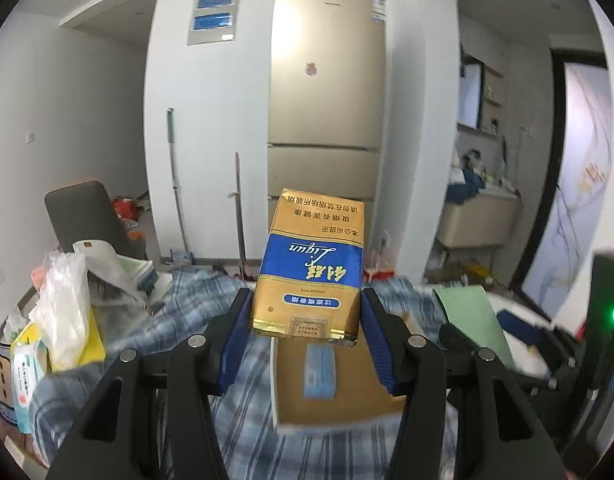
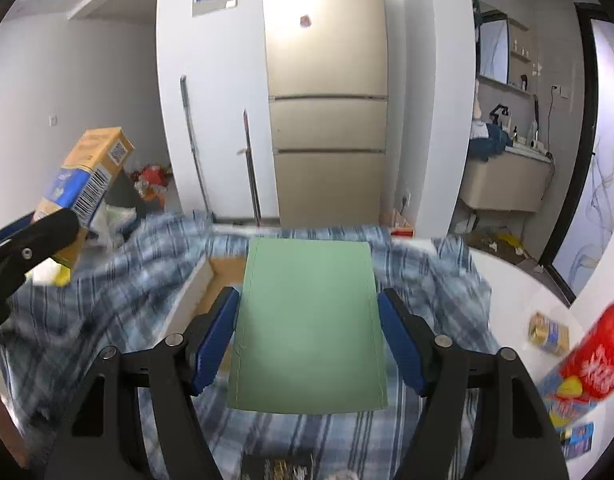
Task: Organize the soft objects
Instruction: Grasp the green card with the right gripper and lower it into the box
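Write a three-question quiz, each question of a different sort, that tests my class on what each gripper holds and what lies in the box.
1. True or false: the left gripper is shut on the gold-and-blue rectangular cigarette carton.
2. Multiple choice: what is between the right gripper's fingers? A) a red snack bag B) a flat pale green rectangular pouch C) a white plastic bag
3. Fill in: the small light blue packet lies inside the shallow ____ cardboard box on the blue-and-white plaid cloth.

Key: 1 true; 2 B; 3 brown
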A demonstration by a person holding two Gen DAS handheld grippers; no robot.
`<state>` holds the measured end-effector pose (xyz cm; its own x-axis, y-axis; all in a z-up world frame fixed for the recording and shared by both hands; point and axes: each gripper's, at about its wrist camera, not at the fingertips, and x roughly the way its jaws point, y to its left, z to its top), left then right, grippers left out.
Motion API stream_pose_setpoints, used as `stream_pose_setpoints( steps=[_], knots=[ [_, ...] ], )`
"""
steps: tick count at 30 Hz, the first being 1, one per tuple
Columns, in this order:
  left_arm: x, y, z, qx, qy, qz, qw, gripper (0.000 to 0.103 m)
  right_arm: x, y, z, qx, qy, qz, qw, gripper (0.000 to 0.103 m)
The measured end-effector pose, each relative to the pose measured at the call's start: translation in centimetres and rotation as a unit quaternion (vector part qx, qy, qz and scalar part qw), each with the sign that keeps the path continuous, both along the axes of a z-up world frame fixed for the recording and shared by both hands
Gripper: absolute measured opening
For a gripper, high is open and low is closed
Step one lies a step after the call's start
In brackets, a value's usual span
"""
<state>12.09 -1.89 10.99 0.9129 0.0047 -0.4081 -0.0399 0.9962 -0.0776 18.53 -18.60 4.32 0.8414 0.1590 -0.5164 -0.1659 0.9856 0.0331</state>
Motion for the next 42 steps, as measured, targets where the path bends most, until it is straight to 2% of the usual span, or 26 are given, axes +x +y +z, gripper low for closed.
stream_pose_setpoints(
  steps=[2, 5, 10, 13, 17, 25, 29, 32, 35, 38, 42],
  knots=[
    [1.1, 0.2, 0.9, -0.011, -0.007, 0.0, 0.9999, 0.056, 1.0, 0.3, 0.6, 0.007, -0.016, -0.007, 1.0, 0.07],
    [2.6, 0.6, 1.1, -0.016, -0.01, 0.0, 0.9998, 0.056, 2.6, 1.0, 0.8, 0.022, -0.015, -0.008, 1.0, 0.07],
    [4.5, 2.0, -1.8, -0.03, 0.018, 0.007, 0.9993, 0.056, 5.0, 2.1, -1.1, 0.044, 0.003, -0.003, 0.999, 0.07],
    [5.9, 2.3, -3.9, -0.029, 0.047, 0.009, 0.9985, 0.056, 6.1, 2.6, -3.8, 0.056, 0.027, 0.012, 0.998, 0.07],
    [7.3, 2.5, -5.6, -0.024, 0.071, 0.017, 0.997, 0.056, 7.3, 3.5, -7.3, 0.041, 0.074, 0.024, 0.996, 0.07],
    [8.9, 3.1, -7.4, -0.024, 0.102, 0.021, 0.9943, 0.056, 8.9, 4.3, -11.5, 0.046, 0.154, 0.058, 0.985, 0.07],
    [9.2, 3.0, -7.8, -0.019, 0.11, 0.021, 0.9936, 0.056, 9.5, 4.6, -12.9, 0.048, 0.177, 0.056, 0.981, 0.07],
    [9.4, 2.9, -8.2, -0.015, 0.116, 0.02, 0.9929, 0.056, 9.8, 4.8, -13.4, 0.04, 0.184, 0.054, 0.981, 0.07],
    [9.5, 2.4, -8.4, 0.006, 0.118, 0.027, 0.9926, 0.056, 9.8, 4.9, -13.7, 0.03, 0.18, 0.05, 0.982, 0.07],
    [9.5, 2.3, -8.5, 0.003, 0.122, 0.022, 0.9923, 0.056, 9.8, 4.9, -13.5, 0.026, 0.178, 0.05, 0.982, 0.071],
    [9.5, 2.3, -8.6, 0.007, 0.123, 0.024, 0.9922, 0.056, 9.6, 4.8, -13.5, 0.028, 0.175, 0.054, 0.983, 0.078]
  ],
)
